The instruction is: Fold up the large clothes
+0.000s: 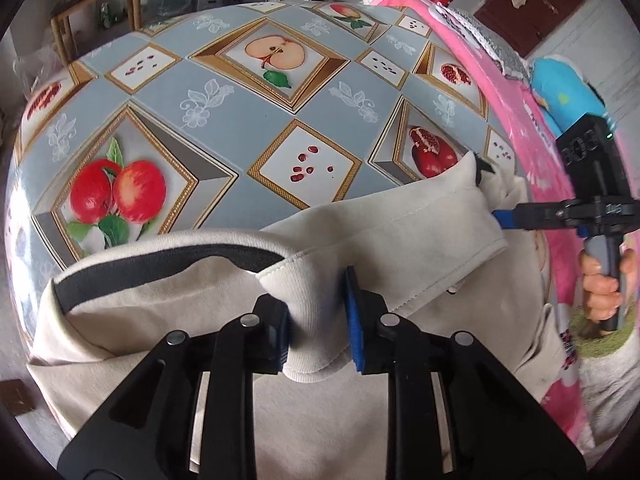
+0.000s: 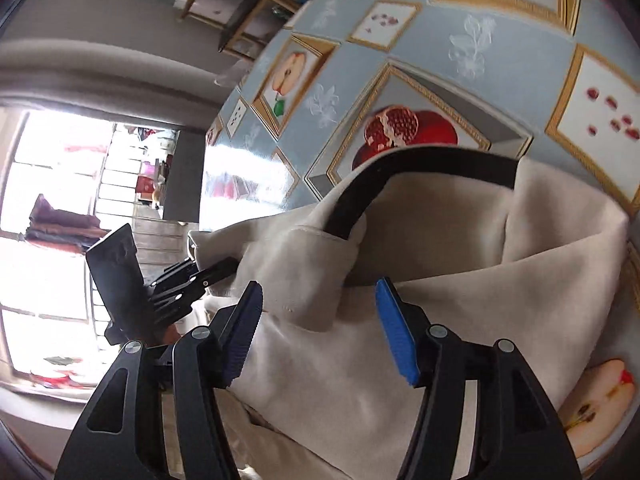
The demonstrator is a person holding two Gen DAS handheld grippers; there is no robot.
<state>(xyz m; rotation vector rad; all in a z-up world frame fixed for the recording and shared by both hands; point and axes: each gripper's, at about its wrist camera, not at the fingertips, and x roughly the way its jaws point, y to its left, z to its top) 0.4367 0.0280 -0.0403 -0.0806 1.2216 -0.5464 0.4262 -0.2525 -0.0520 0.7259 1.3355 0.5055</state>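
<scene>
A table covered in a glossy blue-grey cloth printed with framed apples and pomegranates fills both wrist views. A pink sheet runs along its right edge in the left wrist view. Across the table's near side lies a large cream garment, bunched into loose folds, with a dark band lining its open edge.

The left gripper reaches forward over the garment, its blue-padded fingers set on either side of a raised fold of cream fabric, though with a little space showing at the pads, so a firm pinch cannot be confirmed. The right gripper comes in from the right of the left wrist view, held in a bare hand, its tip buried in the garment's far corner. In its own view the right gripper has its fingers spread wide, with cream fabric lying between them and neither pad pressing it.

A wooden chair stands beyond the table.
</scene>
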